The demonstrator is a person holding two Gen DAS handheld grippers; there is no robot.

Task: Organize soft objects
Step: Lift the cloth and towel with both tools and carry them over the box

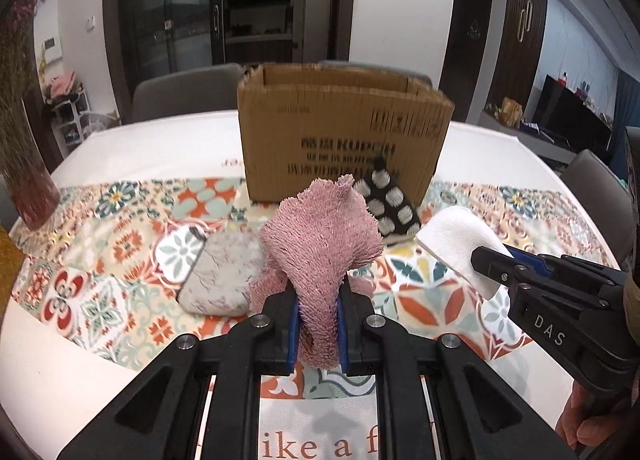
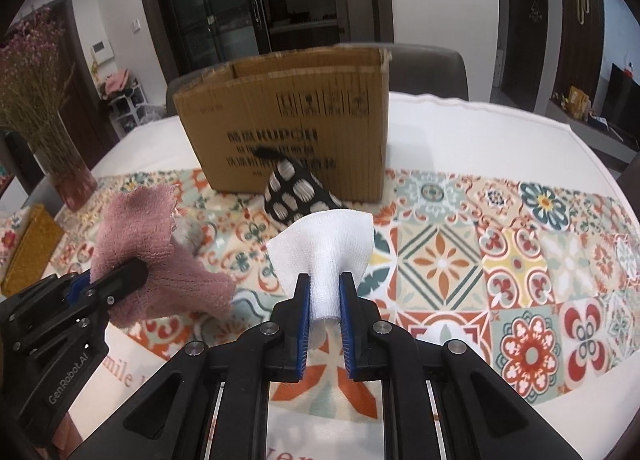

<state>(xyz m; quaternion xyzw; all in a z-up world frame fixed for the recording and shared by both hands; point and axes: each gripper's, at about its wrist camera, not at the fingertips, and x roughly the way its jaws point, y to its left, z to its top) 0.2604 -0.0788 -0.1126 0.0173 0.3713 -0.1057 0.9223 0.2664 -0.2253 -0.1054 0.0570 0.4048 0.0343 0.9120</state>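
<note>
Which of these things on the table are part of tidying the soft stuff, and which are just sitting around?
Job:
pink towel
white cloth
spotted pouch
grey pad
cardboard box

Lying about:
vase of dried flowers
yellow pouch
chairs

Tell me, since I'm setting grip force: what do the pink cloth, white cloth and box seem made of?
Pink cloth, in the left gripper: fuzzy terry or chenille fabric, by its shaggy loops. White cloth, in the right gripper: smoother, fine-textured fabric, possibly microfibre. Box: brown corrugated cardboard, matte, with printed text and rough cut edges.
</note>
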